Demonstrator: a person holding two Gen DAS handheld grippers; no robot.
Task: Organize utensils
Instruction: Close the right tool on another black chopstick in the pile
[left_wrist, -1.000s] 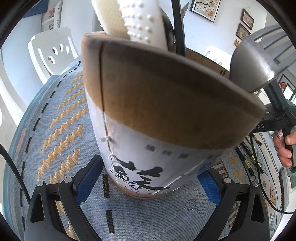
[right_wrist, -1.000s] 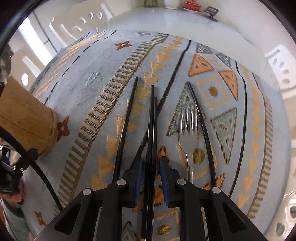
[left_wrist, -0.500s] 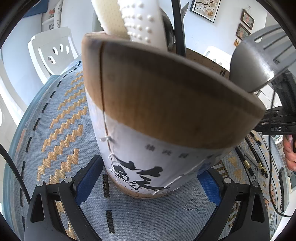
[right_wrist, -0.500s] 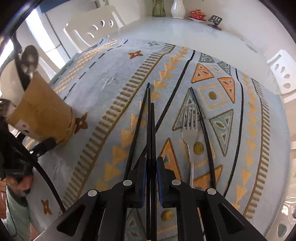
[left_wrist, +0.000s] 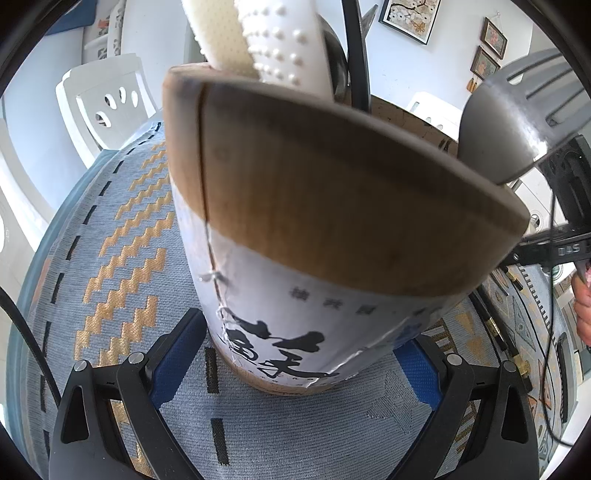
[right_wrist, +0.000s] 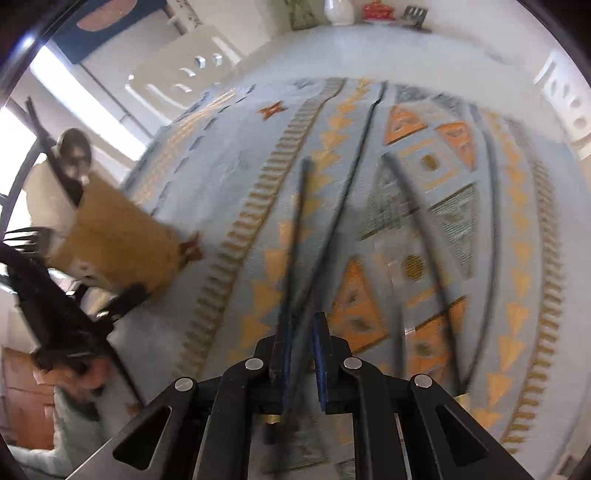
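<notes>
Chopsticks (right_wrist: 297, 236), a black pair, are pinched in the right claw (right_wrist: 303, 354), whose jaws have just been closing; their tips point out over the patterned cloth (right_wrist: 229, 177) on the tabletop. More chopsticks (right_wrist: 397, 258) lie on the cloth beside them. Left claw (left_wrist: 295, 363) stands half open, its blue pads pressing both sides of the holder (left_wrist: 314, 221), which contains a fork (left_wrist: 517, 122) and other utensils.

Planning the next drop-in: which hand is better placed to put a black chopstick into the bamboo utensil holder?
Right. The right gripper is already shut on a black chopstick, while the left gripper brackets the bamboo utensil holder, steadying it.
</notes>
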